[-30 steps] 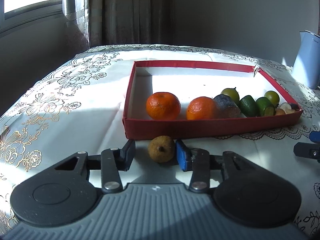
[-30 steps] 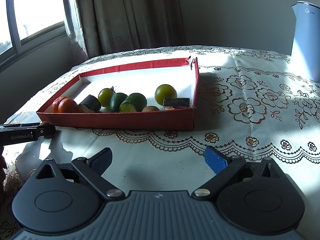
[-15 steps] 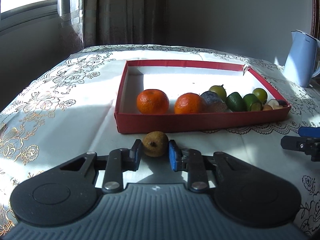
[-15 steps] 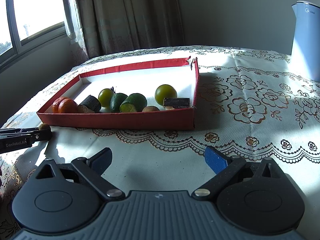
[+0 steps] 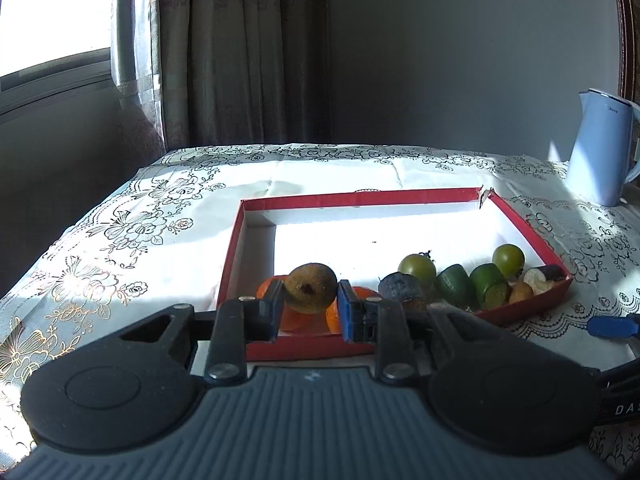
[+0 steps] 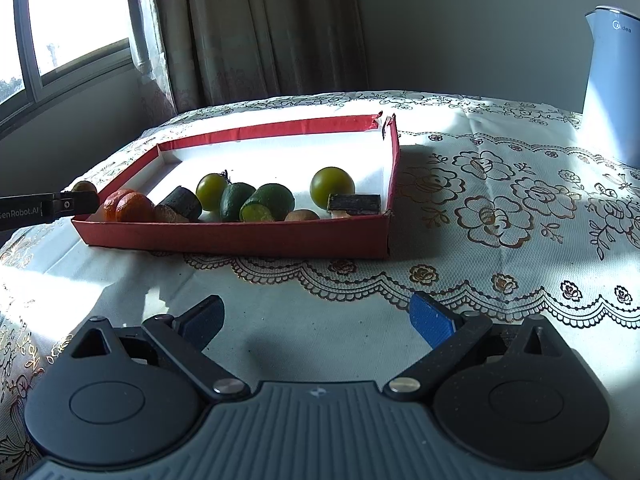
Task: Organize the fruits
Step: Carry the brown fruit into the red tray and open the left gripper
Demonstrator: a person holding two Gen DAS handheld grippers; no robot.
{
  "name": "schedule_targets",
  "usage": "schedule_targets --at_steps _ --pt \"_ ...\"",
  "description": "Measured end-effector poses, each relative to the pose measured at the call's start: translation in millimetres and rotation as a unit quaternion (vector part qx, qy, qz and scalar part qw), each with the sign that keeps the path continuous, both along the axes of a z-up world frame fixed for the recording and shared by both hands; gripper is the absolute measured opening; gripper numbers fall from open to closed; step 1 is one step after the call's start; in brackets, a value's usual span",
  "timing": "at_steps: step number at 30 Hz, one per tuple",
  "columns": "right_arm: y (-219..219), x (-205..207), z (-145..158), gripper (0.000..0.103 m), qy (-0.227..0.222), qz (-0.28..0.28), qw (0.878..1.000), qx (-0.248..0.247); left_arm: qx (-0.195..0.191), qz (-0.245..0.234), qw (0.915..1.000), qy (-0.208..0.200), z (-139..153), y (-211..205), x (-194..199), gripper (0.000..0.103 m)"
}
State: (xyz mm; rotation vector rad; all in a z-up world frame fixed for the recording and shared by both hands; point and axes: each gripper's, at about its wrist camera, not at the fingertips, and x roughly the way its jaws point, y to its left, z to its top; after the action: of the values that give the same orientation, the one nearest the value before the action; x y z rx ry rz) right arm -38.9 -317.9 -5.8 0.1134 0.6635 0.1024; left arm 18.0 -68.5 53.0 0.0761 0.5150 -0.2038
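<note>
While the left hand-held gripper (image 5: 311,307) is clamping a brown fruit (image 5: 311,288) above the red tray (image 5: 520,312), the right hand-held gripper (image 6: 316,318) is hovering wide open.

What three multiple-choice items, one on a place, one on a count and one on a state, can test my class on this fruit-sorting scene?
1. Where is the pale blue kettle?
A. inside the red tray
B. on the tablecloth, outside the tray
C. on the windowsill

2. How many round yellow-green fruits lie in the red tray?
A. two
B. five
C. none

3. What is the left tool doing?
A. standing open and empty
B. gripping an orange
C. gripping a small brown fruit

Answers:
1 B: the kettle stands on the cloth to the tray's right.
2 A: one sits by the green pieces, one near the right wall.
3 C: both pads press the brown fruit's sides.
</note>
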Motion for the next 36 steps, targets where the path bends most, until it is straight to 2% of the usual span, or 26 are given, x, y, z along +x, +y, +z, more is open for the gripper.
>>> schedule_targets --at_steps 9,10,20,36 --pt "16 3 -2 0.100 0.012 0.001 0.998 -0.059 0.003 0.010 0.9999 0.002 2 -5 24 0.025" --pt "16 3 -3 0.103 0.015 -0.004 0.998 -0.060 0.004 0.011 0.9999 -0.001 4 -5 26 0.025" --pt "15 4 -3 0.103 0.016 -0.005 0.998 -0.059 0.013 0.015 0.9998 -0.002 6 -17 50 0.025" --pt "15 3 -2 0.103 0.016 -0.005 0.998 -0.059 0.026 0.028 0.9983 0.044 -27 -29 86 0.026"
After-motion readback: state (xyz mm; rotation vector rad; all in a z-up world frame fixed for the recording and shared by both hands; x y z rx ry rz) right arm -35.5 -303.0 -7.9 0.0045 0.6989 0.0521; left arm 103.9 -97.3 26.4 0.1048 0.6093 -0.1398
